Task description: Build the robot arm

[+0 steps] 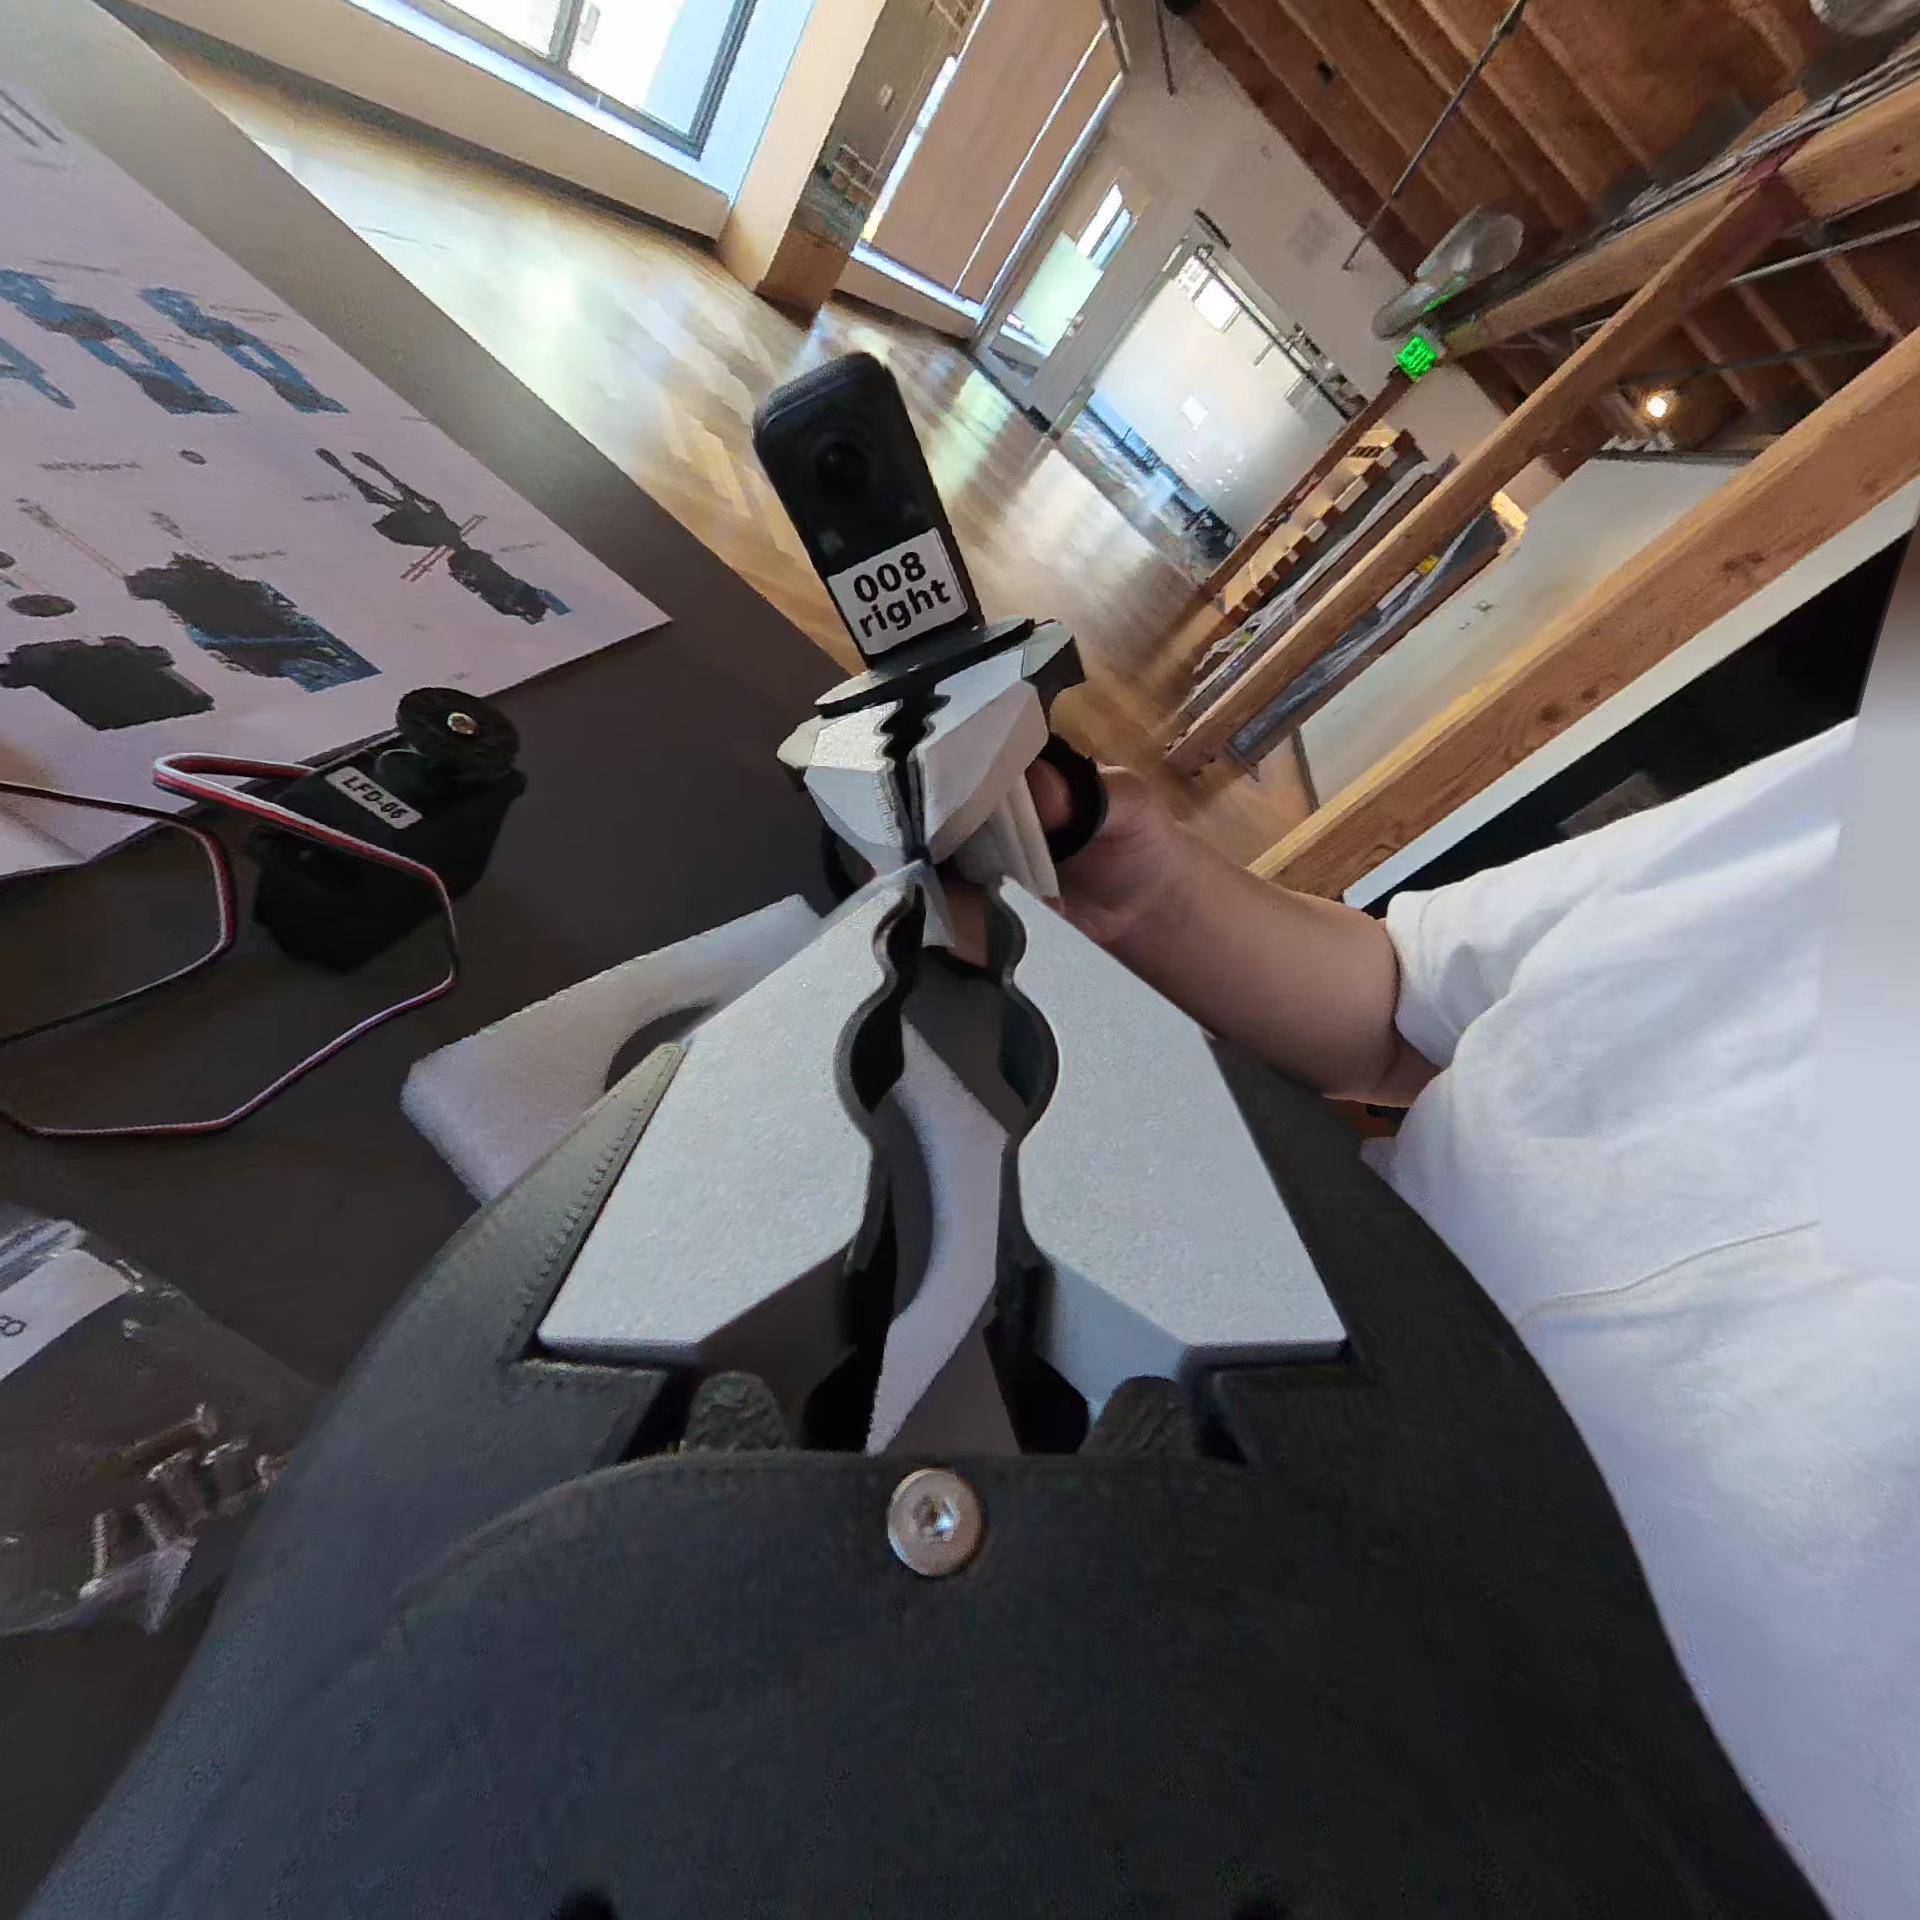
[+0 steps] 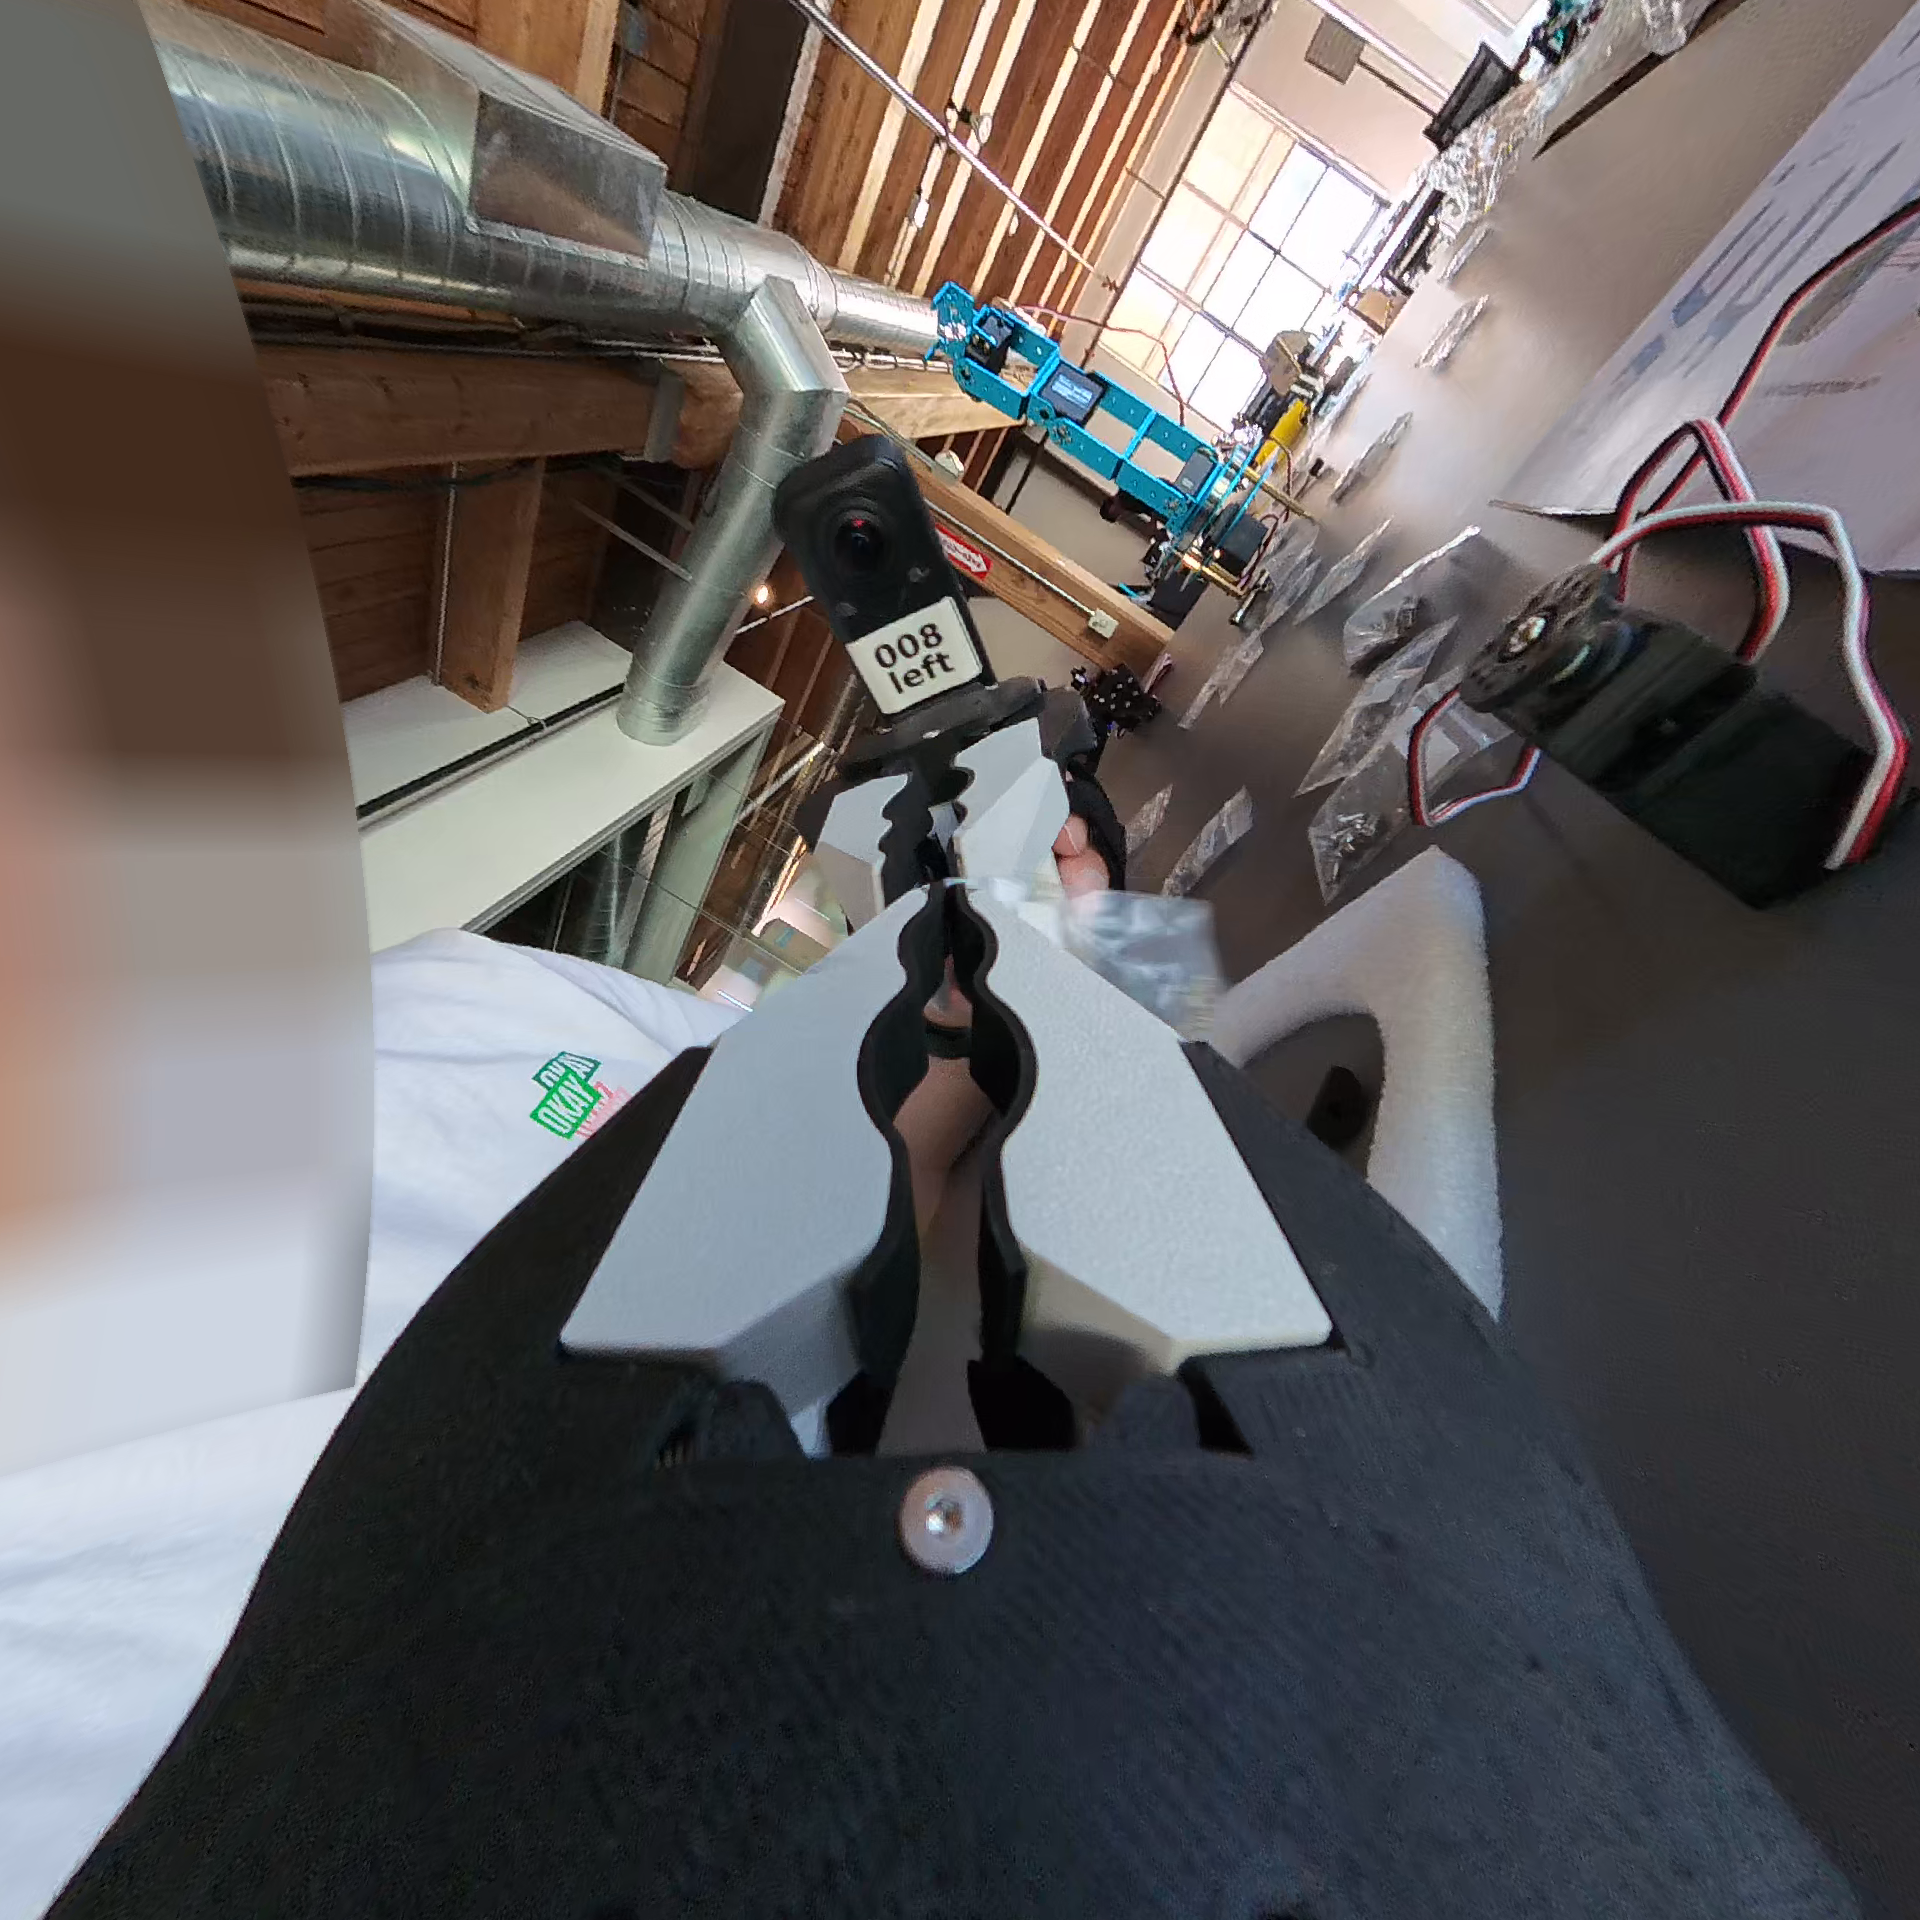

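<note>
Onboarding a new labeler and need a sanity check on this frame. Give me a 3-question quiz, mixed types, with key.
1. True or false: the right gripper is clamped on the black servo.
2. Multiple choice: the left gripper and the right gripper meet tip to tip. What is pinched there? A) a screwdriver B) a clear bag C) a cup
3. Fill in: the white foam piece lies on the dark ___.

Key
1. False. The servo sits on its own on the table, off to the side.
2. B
3. table
</note>
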Tool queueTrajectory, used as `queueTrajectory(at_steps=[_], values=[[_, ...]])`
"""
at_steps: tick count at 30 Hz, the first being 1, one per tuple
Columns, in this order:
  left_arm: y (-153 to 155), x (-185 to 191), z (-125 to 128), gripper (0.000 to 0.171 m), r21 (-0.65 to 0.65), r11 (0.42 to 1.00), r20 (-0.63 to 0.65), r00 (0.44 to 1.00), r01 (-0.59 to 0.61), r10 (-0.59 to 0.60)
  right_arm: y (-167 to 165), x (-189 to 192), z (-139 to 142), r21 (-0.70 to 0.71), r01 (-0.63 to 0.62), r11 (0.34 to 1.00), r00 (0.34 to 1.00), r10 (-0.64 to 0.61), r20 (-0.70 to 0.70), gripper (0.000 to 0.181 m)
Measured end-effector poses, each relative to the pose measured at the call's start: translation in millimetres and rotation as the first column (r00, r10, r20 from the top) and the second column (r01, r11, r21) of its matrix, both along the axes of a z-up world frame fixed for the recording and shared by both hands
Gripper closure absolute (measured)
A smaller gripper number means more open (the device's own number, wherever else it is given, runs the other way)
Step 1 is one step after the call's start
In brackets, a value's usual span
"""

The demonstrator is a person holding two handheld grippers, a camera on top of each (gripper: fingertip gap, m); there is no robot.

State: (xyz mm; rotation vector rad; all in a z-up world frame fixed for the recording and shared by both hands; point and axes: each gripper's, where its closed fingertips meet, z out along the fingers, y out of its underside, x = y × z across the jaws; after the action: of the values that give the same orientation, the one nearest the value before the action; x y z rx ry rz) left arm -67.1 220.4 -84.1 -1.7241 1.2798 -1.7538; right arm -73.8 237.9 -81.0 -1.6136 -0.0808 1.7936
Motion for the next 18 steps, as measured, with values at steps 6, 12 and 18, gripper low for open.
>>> queueTrajectory(at_steps=[6,12,18], values=[[4,0,-10,0.171,0.052,0.998,-0.048,0.999,-0.018,0.020,0,-4,-6,-0.026,-0.019,0.999,1.000,0.019,0.018,0.181],[5,0,-15,0.171,0.094,0.995,-0.066,0.998,-0.020,0.026,0,-4,-8,-0.041,-0.019,0.999,1.000,0.020,0.021,0.181],[13,-5,-15,0.171,0.097,0.995,-0.078,0.996,-0.039,0.046,2,7,-5,-0.024,0.016,1.000,0.999,-0.015,0.031,0.181]])
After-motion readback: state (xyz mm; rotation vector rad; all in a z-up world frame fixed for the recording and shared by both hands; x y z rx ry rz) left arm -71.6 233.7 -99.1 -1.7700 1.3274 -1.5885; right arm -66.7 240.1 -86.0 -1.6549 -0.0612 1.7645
